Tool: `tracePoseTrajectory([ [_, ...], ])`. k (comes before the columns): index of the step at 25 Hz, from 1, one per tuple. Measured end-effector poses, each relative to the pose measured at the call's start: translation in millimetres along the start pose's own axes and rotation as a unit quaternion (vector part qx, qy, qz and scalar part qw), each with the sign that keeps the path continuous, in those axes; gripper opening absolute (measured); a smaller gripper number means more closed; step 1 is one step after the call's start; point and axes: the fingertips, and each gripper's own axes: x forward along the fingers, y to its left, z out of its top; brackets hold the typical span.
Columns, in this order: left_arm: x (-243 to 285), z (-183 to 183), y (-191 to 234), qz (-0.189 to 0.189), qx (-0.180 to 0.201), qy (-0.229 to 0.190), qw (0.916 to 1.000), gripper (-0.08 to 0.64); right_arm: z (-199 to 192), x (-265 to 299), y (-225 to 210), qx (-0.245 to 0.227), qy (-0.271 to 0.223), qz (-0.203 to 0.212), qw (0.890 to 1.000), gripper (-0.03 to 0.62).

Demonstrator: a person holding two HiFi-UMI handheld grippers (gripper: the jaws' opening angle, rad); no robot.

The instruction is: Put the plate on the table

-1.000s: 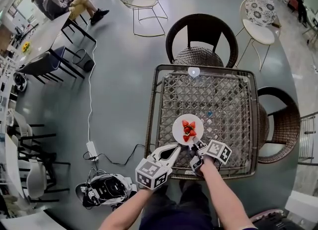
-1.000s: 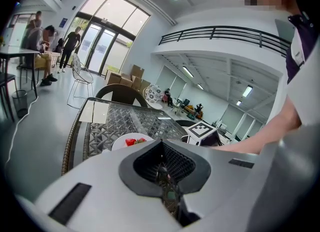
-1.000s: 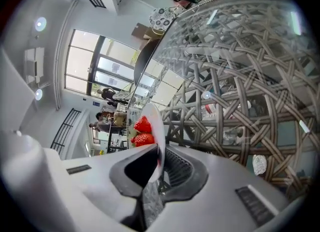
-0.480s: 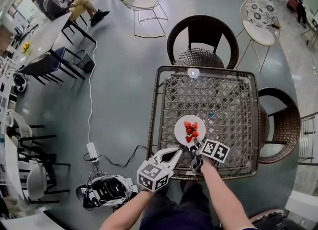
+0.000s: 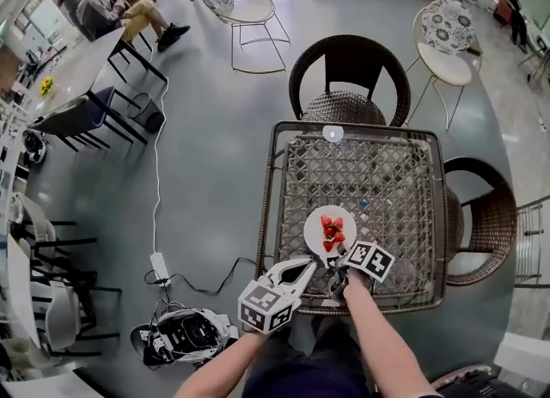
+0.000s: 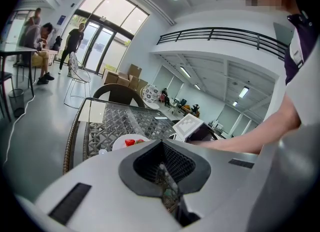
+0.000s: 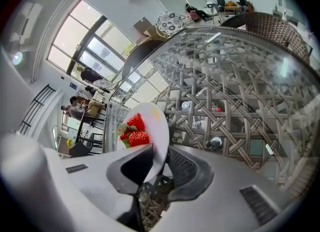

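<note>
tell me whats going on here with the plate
A person holds a gripper in each hand. The right gripper is clamped on the near rim of a white plate of strawberries at the near side of the wicker table; whether it touches the top is unclear. The left gripper hangs open and empty beside it.

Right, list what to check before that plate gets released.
1. Right gripper grip: ok, its jaws are closed on the near rim of the plate.
2. Strawberries secure: ok, they sit clustered on the plate.
3. Plate above the table: ok, it is well inside the frame, toward the near edge.
4. Plate resting flat on the glass top: cannot tell, no view shows contact underneath.
5. Left gripper out of the way: ok, it is open, empty and apart from the plate.
6. Small blue object clear of the plate: ok, there is a gap between them.
</note>
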Motion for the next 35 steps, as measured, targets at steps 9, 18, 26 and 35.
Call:
tracePoseTrajectory([
  [9,-2.1,3.6,-3.2,-0.008,0.003,-0.002,1.0,0.006,6.1,-6.8,-10.9,-0.063,-0.012,-0.056,0.996,0.074],
  [18,-0.6,25.8,-7.7,-0.021,0.023,-0.01,0.9995,0.006,34.0,-58.4,29.8,-0.179,-0.089,0.054,0.978,0.006],
  [26,0.1,54.3,-26.2,-0.038,0.053,-0.021,0.9977,0.006,53.0,-124.3,85.6,-0.292,-0.188,0.133,0.928,0.005],
  [35,-10.8,89.2,-49.7,-0.048,0.081,-0.05,0.9943,0.006,51.7,-202.9,140.9,-0.372,-0.27,0.187,0.868,0.005],
])
